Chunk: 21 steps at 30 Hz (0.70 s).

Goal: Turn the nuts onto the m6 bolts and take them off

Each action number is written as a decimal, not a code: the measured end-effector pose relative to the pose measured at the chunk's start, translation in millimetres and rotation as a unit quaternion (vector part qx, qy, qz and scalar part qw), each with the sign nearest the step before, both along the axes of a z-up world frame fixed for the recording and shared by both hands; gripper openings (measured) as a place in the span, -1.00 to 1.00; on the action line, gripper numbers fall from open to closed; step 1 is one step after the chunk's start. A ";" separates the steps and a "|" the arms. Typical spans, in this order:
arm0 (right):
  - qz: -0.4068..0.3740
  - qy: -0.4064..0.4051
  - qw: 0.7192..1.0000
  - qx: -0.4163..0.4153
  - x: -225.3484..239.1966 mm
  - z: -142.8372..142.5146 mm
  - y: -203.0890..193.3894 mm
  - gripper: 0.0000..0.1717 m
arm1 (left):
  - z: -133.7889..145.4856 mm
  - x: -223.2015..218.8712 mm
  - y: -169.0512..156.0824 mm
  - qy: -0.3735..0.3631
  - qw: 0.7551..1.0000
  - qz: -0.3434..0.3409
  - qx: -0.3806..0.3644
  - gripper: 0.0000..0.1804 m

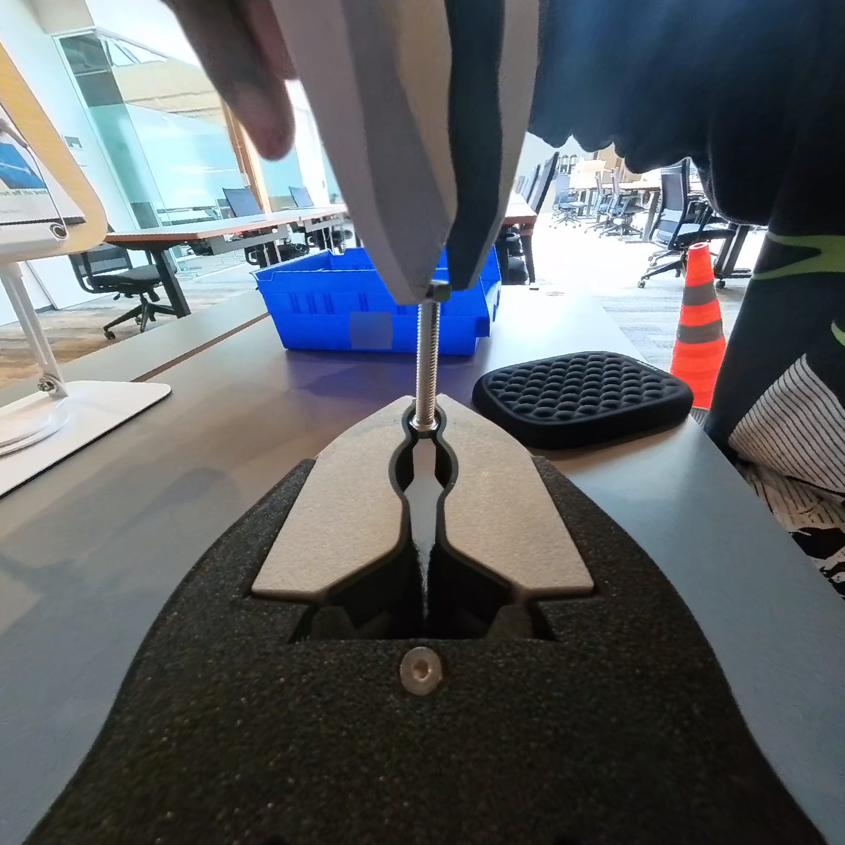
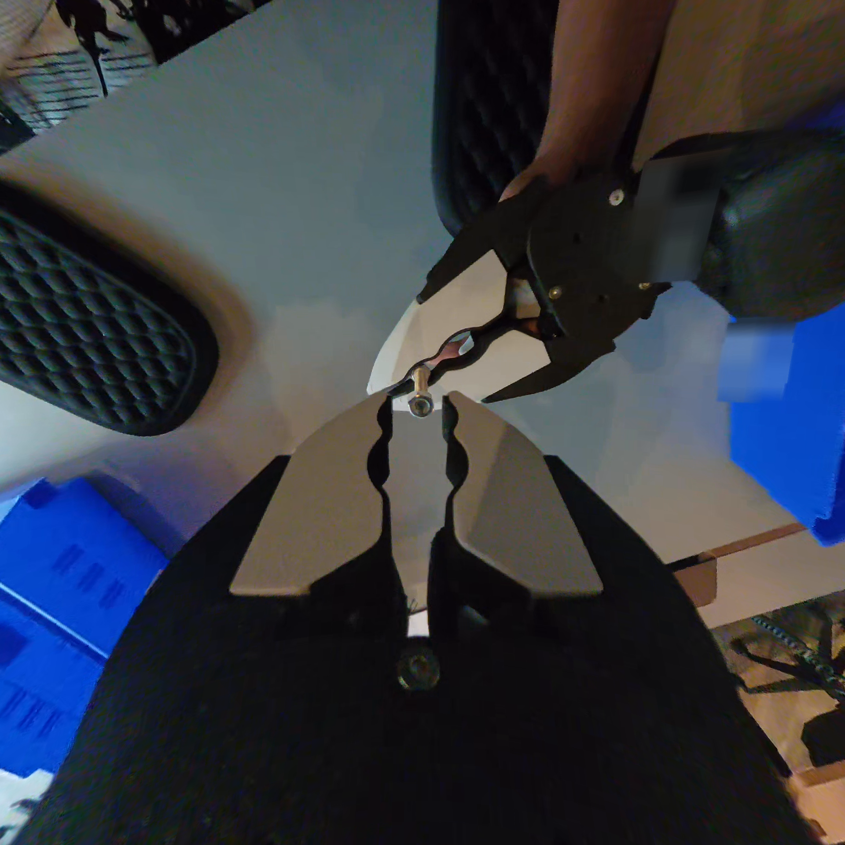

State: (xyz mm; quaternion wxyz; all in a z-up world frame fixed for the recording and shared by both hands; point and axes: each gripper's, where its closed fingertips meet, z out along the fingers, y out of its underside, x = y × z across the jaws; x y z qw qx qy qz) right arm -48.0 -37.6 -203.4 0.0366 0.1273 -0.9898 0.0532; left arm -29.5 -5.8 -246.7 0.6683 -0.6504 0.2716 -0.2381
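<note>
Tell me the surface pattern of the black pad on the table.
The pad is black with a honeycomb grid of hexagonal dimples, seen best in the left wrist view.

Silver threaded bolt (image 1: 428, 356), standing upright above the bench (image 1: 228, 411), lower end pinched in the tip notch of the left claw (image 1: 427, 418). Small hex nut (image 1: 440, 291) at the top end, between the spread fingertips of the right claw (image 2: 418, 402), pads apart from it.

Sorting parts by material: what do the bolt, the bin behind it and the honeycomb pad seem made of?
Bolt: bare metal, probably steel; silvery, glinting threads.
Bin: rigid plastic, glossy blue, moulded ribs.
Pad: looks like soft rubber or silicone, matte black, dimpled cells.
</note>
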 end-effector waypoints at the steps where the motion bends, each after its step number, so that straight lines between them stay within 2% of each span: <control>1: 0.000 0.001 1.000 0.002 -0.3 -1.3 0.4 -0.79 | 0.0 0.0 0.0 -0.001 1.000 0.000 0.000 -0.96; 4: -0.002 0.005 1.000 0.000 -1.9 -2.6 0.7 -0.87 | 0.2 0.0 0.0 -0.002 1.000 -0.001 0.000 -0.96; 9: -0.049 -0.012 0.999 -0.003 -0.8 -3.3 1.8 -0.88 | -0.7 -0.3 0.6 0.003 1.000 0.004 0.000 -0.96; 18: -0.250 -0.030 0.968 0.013 0.0 -5.6 3.8 -0.88 | -3.6 -1.2 3.2 0.019 1.000 0.022 -0.001 -0.96; 21: -0.243 -0.016 0.970 0.011 0.0 -2.1 5.1 -0.61 | -2.2 -0.8 2.0 0.013 1.000 0.018 0.001 -0.96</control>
